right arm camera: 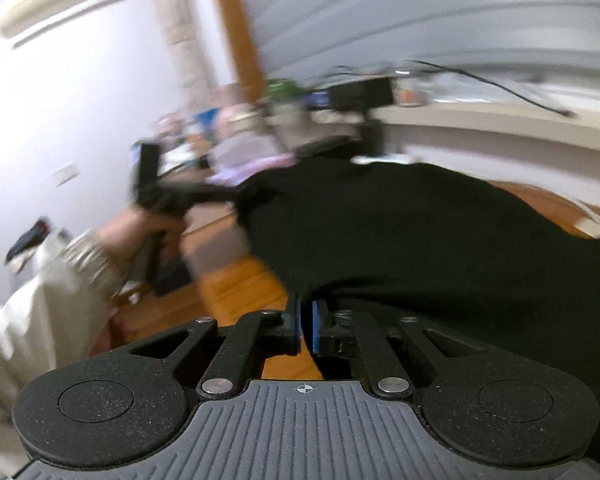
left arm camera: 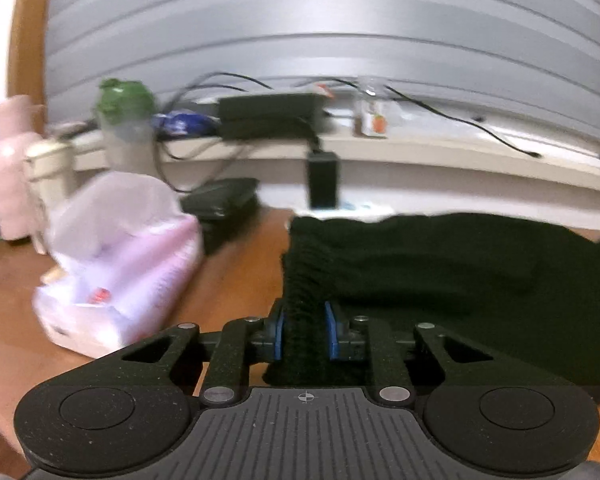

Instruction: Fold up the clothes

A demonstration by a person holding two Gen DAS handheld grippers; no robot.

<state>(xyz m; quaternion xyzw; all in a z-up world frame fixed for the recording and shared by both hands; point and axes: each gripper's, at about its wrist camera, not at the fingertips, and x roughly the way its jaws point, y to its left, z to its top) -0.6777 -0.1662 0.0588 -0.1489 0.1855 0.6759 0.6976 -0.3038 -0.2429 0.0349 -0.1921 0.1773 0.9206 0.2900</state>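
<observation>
Left claw [left arm camera: 305, 330] pinching ribbed edge of dark garment [left arm camera: 440, 276]; right claw [right arm camera: 306, 326] pinching its near edge; cloth spreads ahead-right over table [left arm camera: 236, 280].

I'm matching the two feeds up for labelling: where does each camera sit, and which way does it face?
Left wrist: on the left gripper, facing the back wall across the wooden table; its fingers clamp the ribbed edge of the black knitted garment.
Right wrist: on the right gripper, facing left-forward; its fingers pinch the garment's edge; the person's left hand and pale sleeve show.
Shared: the garment, the table, the cluttered back ledge.
</observation>
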